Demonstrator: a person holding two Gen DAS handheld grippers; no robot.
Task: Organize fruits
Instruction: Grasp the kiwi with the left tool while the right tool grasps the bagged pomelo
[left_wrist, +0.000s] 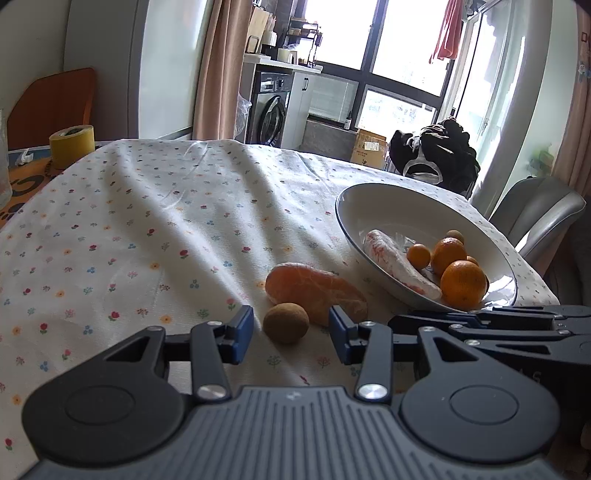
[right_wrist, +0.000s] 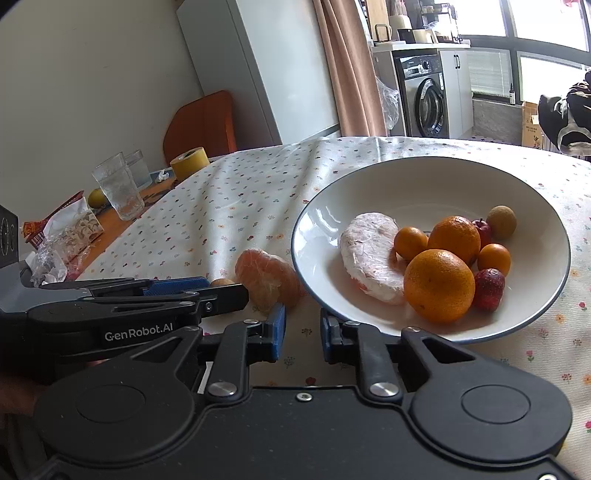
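Observation:
A small brown round fruit (left_wrist: 286, 323) lies on the flowered tablecloth between the fingertips of my left gripper (left_wrist: 291, 332), which is open and not touching it. Just behind it rests a peeled orange piece (left_wrist: 314, 290) (right_wrist: 267, 278). A white bowl (left_wrist: 354, 199) (right_wrist: 417, 173) to the right holds oranges (right_wrist: 437, 284), small tangerines, a strawberry (right_wrist: 488, 283), a brown fruit (right_wrist: 501, 221) and a wrapped pale slice (right_wrist: 369, 254). My right gripper (right_wrist: 303, 332) hangs open and empty at the bowl's near rim. In the right wrist view the left gripper (right_wrist: 221, 291) comes in from the left.
A yellow tape roll (left_wrist: 72, 144) (right_wrist: 189, 162), two glasses (right_wrist: 118, 188) and crumpled wrappers (right_wrist: 62, 240) crowd the bare wooden part of the table at left. An orange chair (right_wrist: 201, 122) stands behind. A grey chair (left_wrist: 539, 214) sits past the right edge.

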